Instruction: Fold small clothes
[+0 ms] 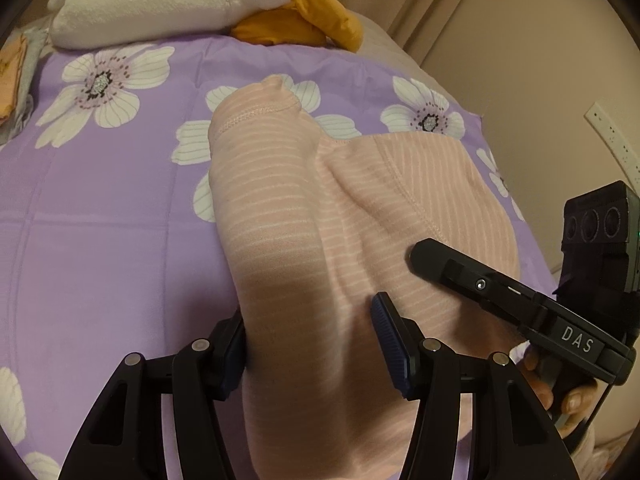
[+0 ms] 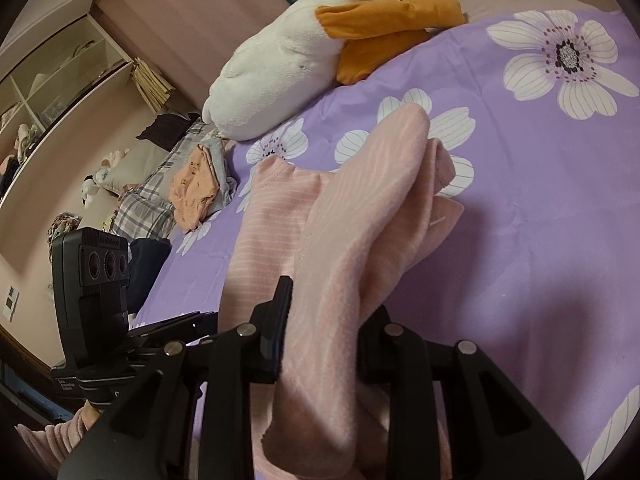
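A pink garment with thin white stripes (image 1: 280, 208) hangs lifted over the purple floral bedspread (image 1: 100, 232). Its near edge is bunched between the pads of my left gripper (image 1: 312, 332), which is shut on the cloth. In the left wrist view my right gripper (image 1: 440, 260) comes in from the right, against the same garment. In the right wrist view a thick fold of the pink garment (image 2: 360, 208) runs up between the fingers of my right gripper (image 2: 328, 320), shut on it. The rest drapes onto the bed. My left gripper (image 2: 176, 324) shows at the lower left, fingers partly hidden.
A white plush duck with an orange beak (image 2: 280, 76) lies at the far edge of the bedspread (image 2: 540, 220). A small stack of folded clothes (image 2: 196, 188) sits beside it on plaid bedding. Open shelves (image 2: 52, 80) line the wall. A power strip (image 1: 612, 136) hangs on the right wall.
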The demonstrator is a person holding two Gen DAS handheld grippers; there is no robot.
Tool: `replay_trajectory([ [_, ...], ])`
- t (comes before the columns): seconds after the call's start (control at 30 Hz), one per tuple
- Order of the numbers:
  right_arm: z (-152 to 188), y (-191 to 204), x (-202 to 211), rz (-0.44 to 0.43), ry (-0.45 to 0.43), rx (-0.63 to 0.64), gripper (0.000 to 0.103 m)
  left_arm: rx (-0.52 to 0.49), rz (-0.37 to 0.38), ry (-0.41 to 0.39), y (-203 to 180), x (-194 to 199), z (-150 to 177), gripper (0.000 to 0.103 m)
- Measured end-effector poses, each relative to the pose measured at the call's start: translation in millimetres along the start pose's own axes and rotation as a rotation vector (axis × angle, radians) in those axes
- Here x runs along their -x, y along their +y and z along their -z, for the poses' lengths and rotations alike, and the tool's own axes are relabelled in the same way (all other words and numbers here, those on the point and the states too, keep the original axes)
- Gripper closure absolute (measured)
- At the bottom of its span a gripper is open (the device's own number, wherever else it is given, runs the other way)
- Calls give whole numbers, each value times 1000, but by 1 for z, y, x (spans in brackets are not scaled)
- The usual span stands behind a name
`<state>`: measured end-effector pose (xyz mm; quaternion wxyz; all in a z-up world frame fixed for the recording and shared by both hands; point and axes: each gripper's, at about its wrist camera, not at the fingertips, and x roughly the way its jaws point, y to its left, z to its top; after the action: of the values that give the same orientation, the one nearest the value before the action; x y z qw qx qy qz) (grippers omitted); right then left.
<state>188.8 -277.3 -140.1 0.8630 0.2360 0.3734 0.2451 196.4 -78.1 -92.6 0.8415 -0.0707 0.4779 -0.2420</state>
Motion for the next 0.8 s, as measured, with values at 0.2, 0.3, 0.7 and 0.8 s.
replay_trajectory([
  [0.2,0,10,2,-6,-3,10,76,-1,-5,-13,1,9,2,46],
  [0.3,1,15,3,-7,-4,14,76,0,-6,-19,2,15,5,46],
  [0.7,5,37,5,-16,-3,43,76,7,-18,-45,9,37,14,46],
  [0.8,6,42,5,-19,-2,51,76,11,-22,-49,11,42,17,46],
])
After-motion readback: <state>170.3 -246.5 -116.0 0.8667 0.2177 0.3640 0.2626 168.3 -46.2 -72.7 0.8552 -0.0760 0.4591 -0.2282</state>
